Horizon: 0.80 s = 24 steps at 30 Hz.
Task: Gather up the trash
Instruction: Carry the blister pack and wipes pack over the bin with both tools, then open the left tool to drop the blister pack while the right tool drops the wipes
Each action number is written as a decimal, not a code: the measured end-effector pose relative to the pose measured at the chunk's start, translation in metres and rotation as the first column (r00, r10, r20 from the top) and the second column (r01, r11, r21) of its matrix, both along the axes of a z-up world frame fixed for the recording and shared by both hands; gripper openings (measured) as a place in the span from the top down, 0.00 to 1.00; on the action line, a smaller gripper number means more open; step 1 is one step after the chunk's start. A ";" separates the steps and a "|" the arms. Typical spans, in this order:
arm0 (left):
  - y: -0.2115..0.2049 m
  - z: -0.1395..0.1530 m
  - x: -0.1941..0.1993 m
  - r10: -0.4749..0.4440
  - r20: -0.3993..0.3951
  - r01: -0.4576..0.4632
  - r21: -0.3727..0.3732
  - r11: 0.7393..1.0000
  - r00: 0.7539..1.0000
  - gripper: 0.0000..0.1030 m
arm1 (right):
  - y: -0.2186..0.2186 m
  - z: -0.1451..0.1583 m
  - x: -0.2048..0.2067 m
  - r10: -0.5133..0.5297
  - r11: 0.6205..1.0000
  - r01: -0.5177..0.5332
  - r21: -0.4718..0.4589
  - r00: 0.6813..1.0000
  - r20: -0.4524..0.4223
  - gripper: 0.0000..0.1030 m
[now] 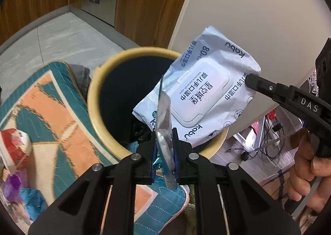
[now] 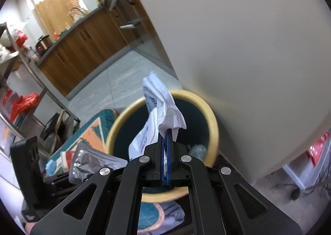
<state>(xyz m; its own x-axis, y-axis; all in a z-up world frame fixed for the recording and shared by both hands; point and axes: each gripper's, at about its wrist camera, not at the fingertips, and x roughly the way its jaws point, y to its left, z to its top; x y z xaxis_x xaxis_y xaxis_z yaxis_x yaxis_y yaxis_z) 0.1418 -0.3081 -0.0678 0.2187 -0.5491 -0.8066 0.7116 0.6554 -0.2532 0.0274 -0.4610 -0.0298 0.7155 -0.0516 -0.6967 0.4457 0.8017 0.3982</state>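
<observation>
A round bin with a yellow rim [image 1: 97,81] and dark inside stands by a white wall; it also shows in the right wrist view [image 2: 213,123]. My left gripper [image 1: 164,146] is shut on a silver foil wrapper [image 1: 164,115], held over the bin's near rim. My right gripper [image 2: 165,137] is shut on the edge of a white wet-wipes pack [image 2: 159,98], hanging over the bin mouth. In the left wrist view the pack [image 1: 202,94] lies across the bin's right side with the right gripper's fingers [image 1: 258,83] on it. The foil wrapper shows at left in the right wrist view [image 2: 89,160].
A teal and orange quilted mat [image 1: 51,110] lies left of the bin, with a red and white box [image 1: 14,148] on it. Dark bits lie in the bin bottom [image 1: 140,129]. Wooden cabinets [image 1: 144,3] stand behind. Cables [image 1: 273,137] lie at the right.
</observation>
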 end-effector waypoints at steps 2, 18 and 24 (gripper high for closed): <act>-0.004 -0.007 -0.001 -0.011 -0.006 0.011 0.015 1.000 1.000 0.89 | -0.001 -0.003 0.001 -0.008 1.000 0.009 0.012 1.000 -0.017 0.97; 0.000 0.008 -0.003 0.001 0.027 -0.001 -0.002 1.000 1.000 0.83 | 0.006 -0.015 0.020 -0.004 0.999 0.008 0.036 0.996 -0.093 0.94; 0.016 0.020 -0.003 0.037 0.060 -0.037 -0.014 0.999 0.997 0.52 | 0.002 -0.018 0.017 -0.006 0.999 0.009 0.032 0.994 -0.108 0.86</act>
